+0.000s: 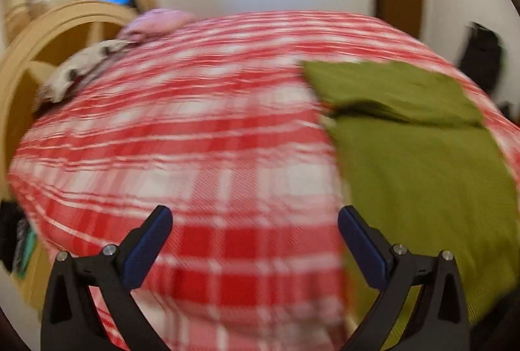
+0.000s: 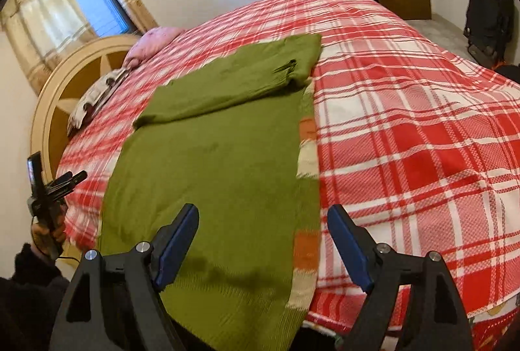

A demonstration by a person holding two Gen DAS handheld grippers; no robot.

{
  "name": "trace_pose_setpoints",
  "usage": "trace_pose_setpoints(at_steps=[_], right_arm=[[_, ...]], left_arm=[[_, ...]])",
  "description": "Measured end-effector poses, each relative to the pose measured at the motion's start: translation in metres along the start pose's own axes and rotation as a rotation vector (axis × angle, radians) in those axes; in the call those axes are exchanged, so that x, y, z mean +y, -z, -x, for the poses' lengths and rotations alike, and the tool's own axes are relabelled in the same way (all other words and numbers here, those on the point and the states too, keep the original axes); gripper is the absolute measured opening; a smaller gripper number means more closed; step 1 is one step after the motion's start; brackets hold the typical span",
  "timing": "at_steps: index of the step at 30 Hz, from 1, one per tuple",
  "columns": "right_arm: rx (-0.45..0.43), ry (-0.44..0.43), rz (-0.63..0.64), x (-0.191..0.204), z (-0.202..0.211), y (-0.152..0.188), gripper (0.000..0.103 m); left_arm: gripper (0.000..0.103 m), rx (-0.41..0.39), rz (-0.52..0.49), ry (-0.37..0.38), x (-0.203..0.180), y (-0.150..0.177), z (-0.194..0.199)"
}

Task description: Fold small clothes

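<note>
right wrist view: green sweater (image 2: 211, 168) flat on the plaid bedspread (image 2: 406, 129), a sleeve folded across its top toward 1 o'clock. right gripper (image 2: 262, 214) spread wide, empty, above the hem. left gripper (image 2: 73, 178) off at 9 o'clock, its state unreadable here. left wrist view, blurred: left gripper (image 1: 255, 216) gapes, empty, over plaid; sweater (image 1: 422, 162) at 3 o'clock. pillow (image 2: 156, 40) at the headboard (image 2: 65, 81).

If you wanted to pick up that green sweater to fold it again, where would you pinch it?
Probably the near hem of the green sweater, at its corners, coming in low from the bed's near edge. The hem hangs slightly over that edge, so a finger could slip underneath. Both the right gripper and left gripper are open and empty.
</note>
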State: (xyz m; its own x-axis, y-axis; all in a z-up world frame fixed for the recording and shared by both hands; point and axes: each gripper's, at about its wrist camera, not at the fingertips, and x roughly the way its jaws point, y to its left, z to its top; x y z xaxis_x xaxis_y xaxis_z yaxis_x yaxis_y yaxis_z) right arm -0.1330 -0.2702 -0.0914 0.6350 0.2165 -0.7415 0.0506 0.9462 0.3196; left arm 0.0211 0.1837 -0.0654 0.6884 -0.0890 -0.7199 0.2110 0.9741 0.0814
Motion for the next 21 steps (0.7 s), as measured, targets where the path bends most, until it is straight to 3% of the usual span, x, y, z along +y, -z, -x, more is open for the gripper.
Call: trace_pose_setpoints(at_steps=[3,5,10,12,15,21], right_arm=[[0.033,0.015,0.043,0.011,0.002,0.005,0.08],[0.076,0.026,0.066,0.014,0.004,0.01,0.074],[0.153,0.014,0.012,0.003,0.01,0.032,0.071],[0.183,0.029,-0.03,-0.005,0.007,0.044,0.071],[0.245,-0.014,-0.113,-0.016,-0.004,0.061,0.071],[0.337,0.004,-0.093,-0.014,-0.027,0.08,0.071]], left_arm=[[0.103,0.046,-0.016,0.093,-0.014,0.023,0.014],[0.103,0.078,-0.024,0.148,-0.024,0.041,0.02],[0.103,0.162,-0.04,0.278,-0.05,0.075,0.024],[0.103,0.192,-0.057,0.297,-0.059,0.082,0.018],[0.103,0.249,-0.051,0.31,-0.067,0.089,0.006],[0.096,0.334,-0.011,0.364,-0.076,0.1,-0.007]])
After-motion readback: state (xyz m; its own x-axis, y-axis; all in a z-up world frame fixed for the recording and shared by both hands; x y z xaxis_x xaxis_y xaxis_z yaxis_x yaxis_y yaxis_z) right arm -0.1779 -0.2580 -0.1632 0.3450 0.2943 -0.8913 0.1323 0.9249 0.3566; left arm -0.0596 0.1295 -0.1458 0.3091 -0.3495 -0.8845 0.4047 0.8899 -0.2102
